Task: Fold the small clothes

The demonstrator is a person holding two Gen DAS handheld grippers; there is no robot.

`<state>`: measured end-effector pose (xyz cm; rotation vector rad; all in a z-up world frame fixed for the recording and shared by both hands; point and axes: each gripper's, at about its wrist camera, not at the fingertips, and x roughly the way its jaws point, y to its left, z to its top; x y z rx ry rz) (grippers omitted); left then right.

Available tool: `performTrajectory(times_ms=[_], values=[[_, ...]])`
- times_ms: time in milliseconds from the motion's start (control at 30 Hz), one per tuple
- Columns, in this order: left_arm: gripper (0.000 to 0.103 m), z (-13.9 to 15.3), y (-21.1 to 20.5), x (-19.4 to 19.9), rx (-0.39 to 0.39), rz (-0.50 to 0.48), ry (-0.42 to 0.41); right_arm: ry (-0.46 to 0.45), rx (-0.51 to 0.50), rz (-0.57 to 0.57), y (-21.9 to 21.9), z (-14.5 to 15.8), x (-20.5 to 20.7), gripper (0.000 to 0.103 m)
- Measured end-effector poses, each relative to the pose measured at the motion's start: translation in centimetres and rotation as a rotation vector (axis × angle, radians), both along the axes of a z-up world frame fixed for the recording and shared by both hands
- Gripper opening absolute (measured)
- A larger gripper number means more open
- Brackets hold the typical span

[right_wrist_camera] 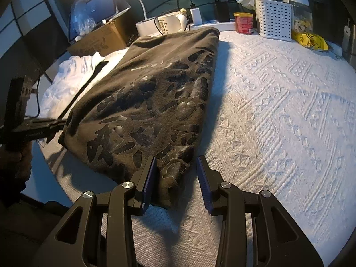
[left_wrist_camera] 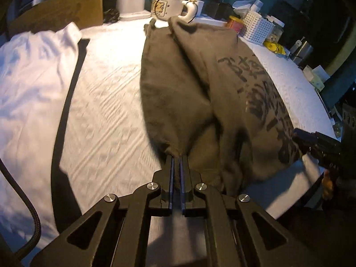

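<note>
Hidden: the cloth edge between your left gripper (left_wrist_camera: pixel 177 155) fingers is blurred in the left wrist view; you see only a pinched ridge of fabric running up from the tips.
Cut off: your right gripper (left_wrist_camera: pixel 316 143) shows only as a dark block at the right rim of the left wrist view, and the hand (right_wrist_camera: pixel 21 155) holding your left gripper is half out of picture in the right wrist view.
Hard to read: the black print on the garment is smeared and unreadable in both views.
Task item: the dark brown shirt (right_wrist_camera: pixel 151 93) lies folded lengthwise on the white textured cover (right_wrist_camera: pixel 278 111) of the bench, its near corner between your right fingers.
Left fingers: pressed together on the shirt's near left edge.
Right fingers: standing apart, astride the near corner, pads (right_wrist_camera: pixel 150 173) not pressing the cloth.
Edges: the white garment (left_wrist_camera: pixel 33 77) lies left of the shirt, with a strip of bare cover between them.
Far edge: mug (right_wrist_camera: pixel 165 24), red tin (right_wrist_camera: pixel 243 23), white basket (right_wrist_camera: pixel 273 20) and cardboard box (right_wrist_camera: pixel 100 37) crowd the back.
Open room: to the right of the shirt the cover lies bare.
</note>
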<state>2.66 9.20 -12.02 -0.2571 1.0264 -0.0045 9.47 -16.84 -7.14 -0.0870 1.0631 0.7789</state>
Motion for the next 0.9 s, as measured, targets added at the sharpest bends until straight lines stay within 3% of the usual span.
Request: performTrajectory(times_ms=[167,333,533,600,800,833,900], values=[[0.004,0.6,0.5,0.0,-0.026,0.036,0.005,0.007,0.031,0.003,-0.6,-0.1,-0.1,0.039],[0.005,2.9,0.2,-0.1,-0.026,0.026,-0.078,-0.003,0.031,-0.012,-0.6,0.0,-0.6,0.039],[0.019,2.9,-1.8,1.0,-0.039,-0.043,-0.102,-0.025,0.043,-0.045,-0.4,-0.1,-1.0,0.039],[0.019,3.1,-2.0,1.1,-0.029,-0.04,-0.106,-0.025,0.04,-0.041,-0.2,-0.1,-1.2,0.032],[0.019,5.5,-0.9,-0.3,0.017,0.034,-0.198,-0.038,0.015,-0.034,0.3,-0.1,-1.4,0.025],[0.023,5.8,-0.9,-0.6,0.016,0.037,-0.212,-0.039,0.015,-0.033,0.3,0.0,-1.4,0.024],[0.044,6.0,-1.0,-0.7,0.011,0.038,-0.223,-0.045,0.011,-0.031,0.4,0.0,-1.5,0.019]])
